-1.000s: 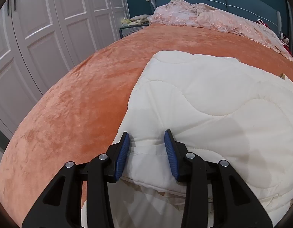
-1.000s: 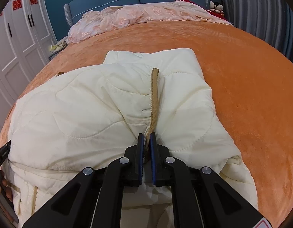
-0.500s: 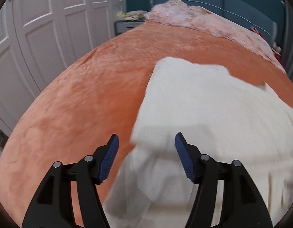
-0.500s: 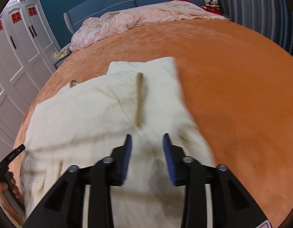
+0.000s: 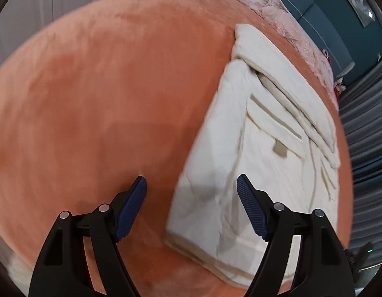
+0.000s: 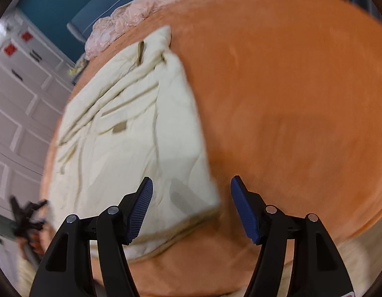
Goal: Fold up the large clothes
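Orange bedspread [image 5: 96,94] under my two claws, cream coat [image 5: 260,153] folded on it.
My left claw [image 5: 191,198] and right claw [image 6: 191,198] have just been opening; both stand wide and grip nothing, the coat's near corners lying just ahead of them.

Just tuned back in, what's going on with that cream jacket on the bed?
A person with a gripper in each hand is folding the cream quilted jacket on the orange bedspread. It lies folded into a rough rectangle, and neither gripper holds it. The left gripper and right gripper have both just been opening and now hang open above its near corners, with nothing pinched between the pads. A pink blanket is bunched at the head of the bed.
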`<state>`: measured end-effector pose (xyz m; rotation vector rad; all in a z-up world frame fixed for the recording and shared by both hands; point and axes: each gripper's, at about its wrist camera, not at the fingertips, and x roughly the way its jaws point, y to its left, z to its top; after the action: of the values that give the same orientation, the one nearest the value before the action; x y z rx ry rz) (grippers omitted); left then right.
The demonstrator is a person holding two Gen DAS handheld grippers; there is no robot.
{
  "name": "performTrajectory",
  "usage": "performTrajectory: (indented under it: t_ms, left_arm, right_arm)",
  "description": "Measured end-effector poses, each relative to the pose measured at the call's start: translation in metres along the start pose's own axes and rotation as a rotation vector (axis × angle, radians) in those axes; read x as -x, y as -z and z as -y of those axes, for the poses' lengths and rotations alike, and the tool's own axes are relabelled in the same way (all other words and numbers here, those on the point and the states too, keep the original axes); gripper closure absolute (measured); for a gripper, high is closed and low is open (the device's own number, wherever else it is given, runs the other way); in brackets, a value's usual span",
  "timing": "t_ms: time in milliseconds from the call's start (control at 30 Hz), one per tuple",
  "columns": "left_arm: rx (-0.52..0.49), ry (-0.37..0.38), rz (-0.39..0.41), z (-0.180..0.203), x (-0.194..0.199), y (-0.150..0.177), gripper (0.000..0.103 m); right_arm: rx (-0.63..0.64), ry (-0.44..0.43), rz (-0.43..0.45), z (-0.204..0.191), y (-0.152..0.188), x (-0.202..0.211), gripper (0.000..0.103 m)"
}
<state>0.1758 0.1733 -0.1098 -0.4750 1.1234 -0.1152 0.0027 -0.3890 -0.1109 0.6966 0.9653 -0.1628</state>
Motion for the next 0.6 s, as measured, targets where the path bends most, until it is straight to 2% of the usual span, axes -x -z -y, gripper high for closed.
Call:
performTrajectory:
  t_ms: [33, 100, 167, 200, 233, 267, 300, 333, 433, 600]
  left_arm:
    - [-0.011, 0.000, 0.009, 0.003, 0.001, 0.004, 0.031]
    - [-0.033, -0.008, 0.014, 0.012, 0.000, 0.011, 0.040]
    - [-0.042, -0.023, 0.014, 0.020, 0.000, 0.016, 0.057]
    - [-0.047, -0.023, 0.013, 0.021, 0.000, 0.015, 0.063]
    - [-0.048, -0.016, 0.009, 0.022, 0.001, 0.015, 0.074]
    - [-0.049, -0.037, 0.010, 0.023, 0.003, 0.016, 0.090]
    - [-0.057, -0.048, 0.014, 0.024, 0.007, 0.016, 0.090]
    - [-0.059, -0.052, 0.022, 0.023, 0.011, 0.016, 0.093]
    - [-0.074, -0.025, 0.052, 0.023, 0.031, 0.020, 0.096]
    - [-0.132, -0.007, 0.090, 0.032, 0.068, 0.032, 0.097]
  right_arm:
    - [-0.020, -0.015, -0.007, 0.000, 0.005, -0.003, 0.039]
    - [-0.045, -0.045, -0.001, -0.004, 0.011, -0.010, 0.038]
    - [-0.051, -0.055, 0.003, -0.011, 0.014, -0.013, 0.040]
    - [-0.056, -0.070, 0.004, -0.015, 0.014, -0.015, 0.050]
    - [-0.057, -0.079, -0.002, -0.017, 0.014, -0.015, 0.067]
    - [-0.056, -0.075, -0.008, -0.020, 0.014, -0.016, 0.076]
    - [-0.052, -0.061, -0.006, -0.021, 0.013, -0.015, 0.091]
    - [-0.048, -0.052, 0.003, -0.022, 0.014, -0.012, 0.094]
    - [-0.040, -0.071, 0.039, -0.024, 0.014, 0.007, 0.098]
    - [0.063, -0.069, 0.081, -0.040, 0.025, 0.048, 0.099]
